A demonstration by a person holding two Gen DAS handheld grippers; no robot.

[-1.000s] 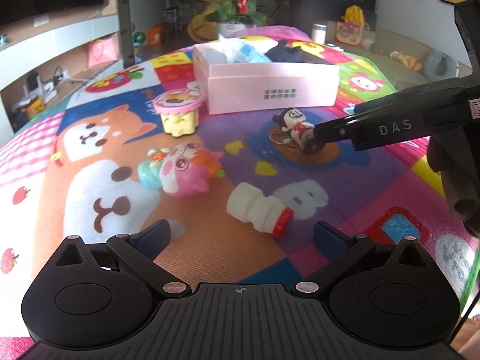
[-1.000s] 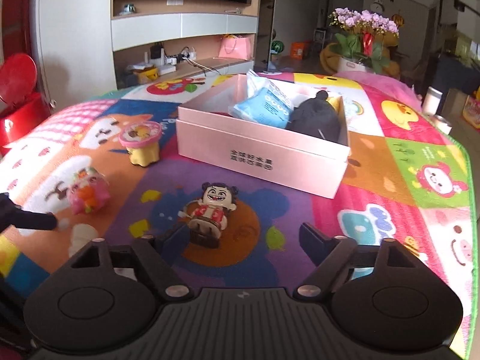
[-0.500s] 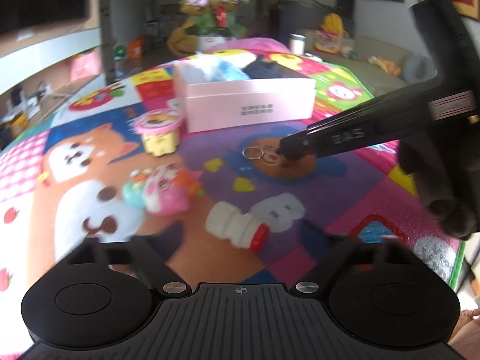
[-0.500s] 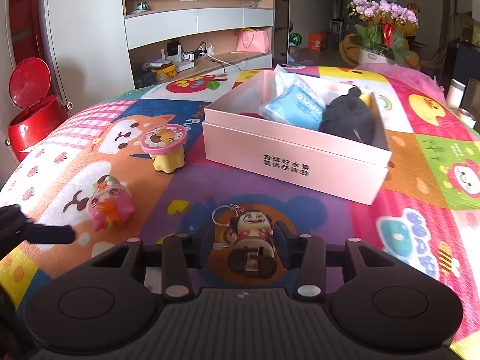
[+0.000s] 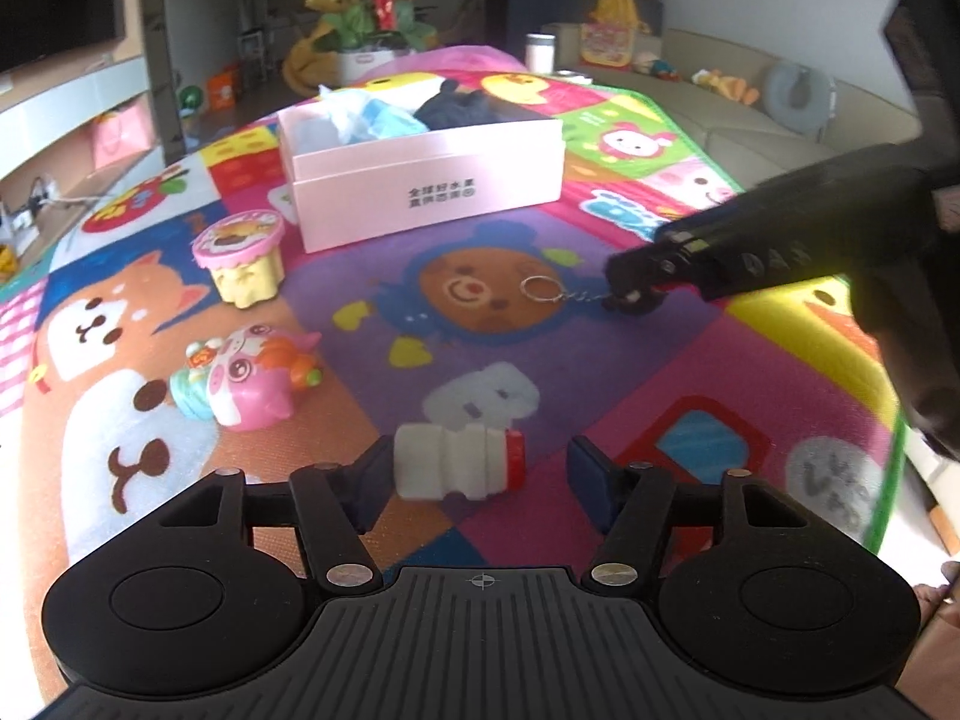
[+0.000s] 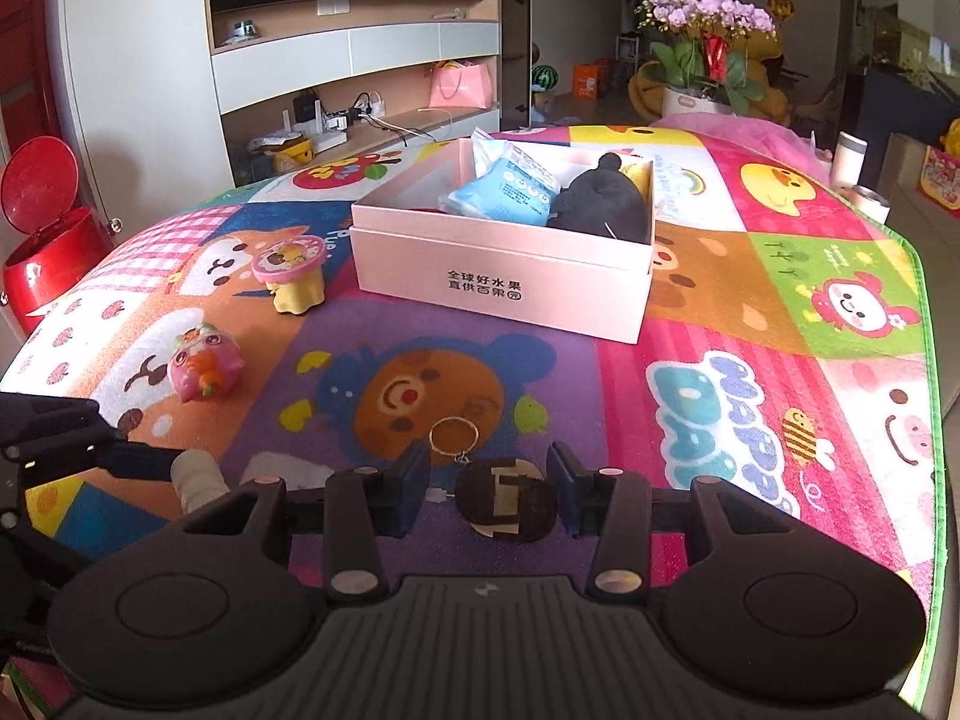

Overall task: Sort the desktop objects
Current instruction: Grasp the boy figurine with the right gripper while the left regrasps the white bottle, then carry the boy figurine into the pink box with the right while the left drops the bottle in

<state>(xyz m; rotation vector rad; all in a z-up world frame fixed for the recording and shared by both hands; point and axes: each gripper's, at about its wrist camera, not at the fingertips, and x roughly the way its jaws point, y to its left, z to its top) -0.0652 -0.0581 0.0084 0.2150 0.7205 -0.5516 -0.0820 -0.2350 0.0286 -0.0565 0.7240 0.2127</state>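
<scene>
Two grippers are at work over the cartoon play mat (image 6: 774, 396). Nearest to you, your left gripper (image 5: 474, 474) has its fingers spread wide, with the white bottle with the red cap (image 5: 459, 468) lying on its side between them; the left finger touches or nearly touches the bottle's base, and the right finger stands clear of the cap. Your right gripper (image 6: 486, 495) has the keychain figure (image 6: 507, 501) between its fingers, seen from its underside. The right finger sits against the figure, but a gap shows on the left side, so you cannot tell from these views whether the figure is clamped. Its metal key ring (image 6: 453, 435) hangs out in front over the brown bear print on the mat.

Farther out on your left, the pink pig toy (image 5: 246, 381) lies on the mat. Beyond it stands the yellow cup toy with the pink lid (image 5: 243, 264).

Farther still sits the open pink box (image 5: 432, 192), printed with dark characters on its front wall. Inside are a blue packet (image 6: 510, 192) and a black plush (image 6: 606, 204), side by side and touching.

Past the mat's far edge stands a pot of purple orchids (image 6: 708, 54).
</scene>
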